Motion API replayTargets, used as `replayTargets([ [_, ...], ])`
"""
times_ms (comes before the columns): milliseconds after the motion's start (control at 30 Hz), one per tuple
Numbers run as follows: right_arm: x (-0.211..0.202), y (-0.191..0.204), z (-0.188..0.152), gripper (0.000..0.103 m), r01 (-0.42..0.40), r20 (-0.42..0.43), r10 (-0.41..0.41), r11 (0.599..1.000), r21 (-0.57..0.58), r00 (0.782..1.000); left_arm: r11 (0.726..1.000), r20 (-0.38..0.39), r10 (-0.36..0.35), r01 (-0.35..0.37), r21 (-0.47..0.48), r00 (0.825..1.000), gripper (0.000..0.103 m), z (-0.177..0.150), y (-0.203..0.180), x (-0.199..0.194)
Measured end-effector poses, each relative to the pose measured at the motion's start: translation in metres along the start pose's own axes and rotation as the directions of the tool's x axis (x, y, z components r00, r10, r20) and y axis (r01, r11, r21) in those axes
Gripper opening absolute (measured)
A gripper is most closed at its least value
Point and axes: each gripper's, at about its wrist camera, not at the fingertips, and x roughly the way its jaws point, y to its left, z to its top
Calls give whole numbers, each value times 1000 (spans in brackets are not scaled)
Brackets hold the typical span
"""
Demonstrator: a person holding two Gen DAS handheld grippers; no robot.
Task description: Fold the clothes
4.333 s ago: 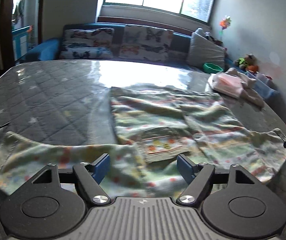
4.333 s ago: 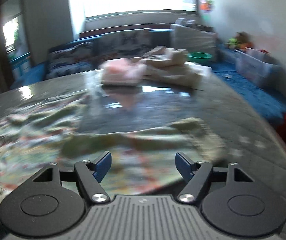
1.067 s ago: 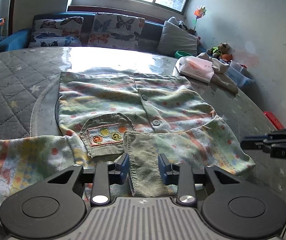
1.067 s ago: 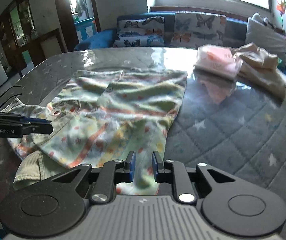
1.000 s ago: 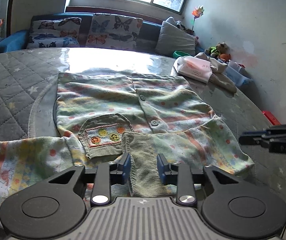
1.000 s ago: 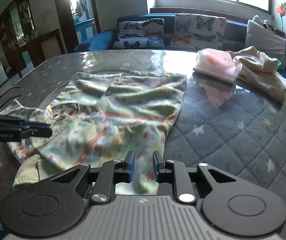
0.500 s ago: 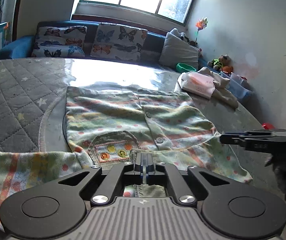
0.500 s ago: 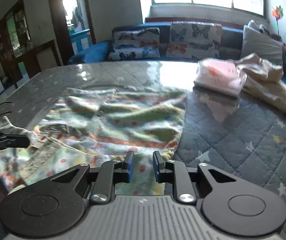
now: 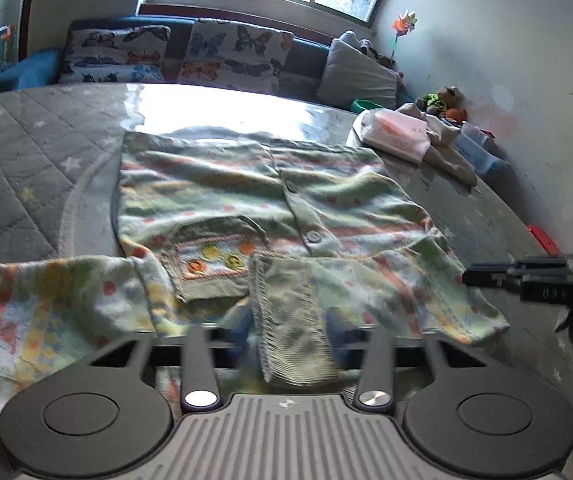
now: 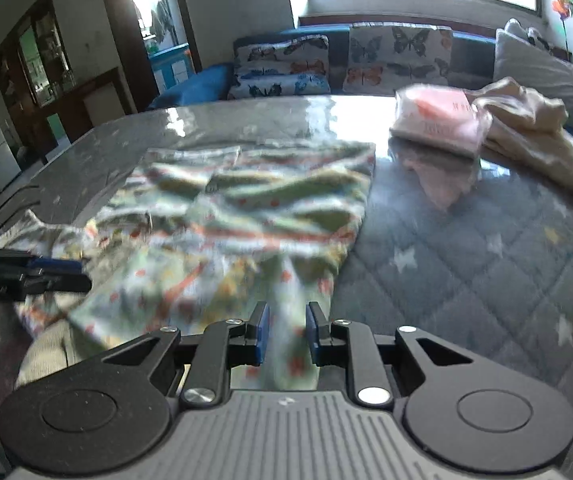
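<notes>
At lower centre, the left hand-held gripper (image 9: 290,330) is opening around the cardigan's (image 9: 246,196) ribbed cuff (image 9: 292,328); the right hand-held gripper (image 10: 285,334) pinches its sleeve (image 10: 286,292).

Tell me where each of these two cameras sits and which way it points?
Left wrist: on the left tongs, facing the cardigan, sofa and window; right tongs at its right edge.
Right wrist: on the right tongs, facing the cardigan's right side; left tongs at its left edge.
Shared: cardigan, pink pile, sofa.

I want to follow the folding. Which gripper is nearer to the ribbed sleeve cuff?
Left. The left gripper has the ribbed cuff between its opening jaws; the right gripper holds the shirt's edge apart from it.
</notes>
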Motion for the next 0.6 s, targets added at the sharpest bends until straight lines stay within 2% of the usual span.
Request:
replayTargets([
  [67,-2,1,-9,20,0,-11,0,1000,4,1000,1000,13,-1,1,3,1000,5,1,-1,-3],
  [233,-18,9,-15,20,-10,21,11,1000,-10,1000,1000,80,9,-10,13,997,2,7,-2,-19],
  [333,-15,13,-19,22,-19,-2,19,999,-26,1000,1000,106,29,-30,2,994,2,9,1,-23],
  [600,-9,24,-7,24,-9,26,11,997,-79,1000,999,70,43,-42,-22,997,4,-1,8,-16],
])
